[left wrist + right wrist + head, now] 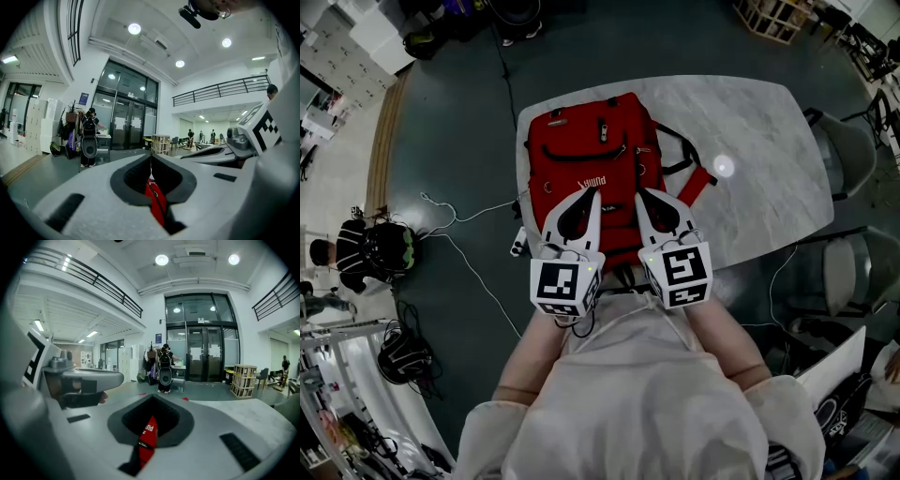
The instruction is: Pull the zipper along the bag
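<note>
A red backpack lies flat on the grey marble table, its black zippers facing up. I hold both grippers side by side above the bag's near end, not touching it. The left gripper is shut with nothing between its tips. The right gripper is shut too, also on nothing. In the left gripper view the closed left gripper points level into the room, with a strip of the red backpack showing below. The right gripper view shows the right gripper the same way over the backpack.
Grey chairs stand at the table's right side. A white cable trails on the dark floor to the left. A small white object sits by the table's left edge. A person with a backpack stands far off by glass doors.
</note>
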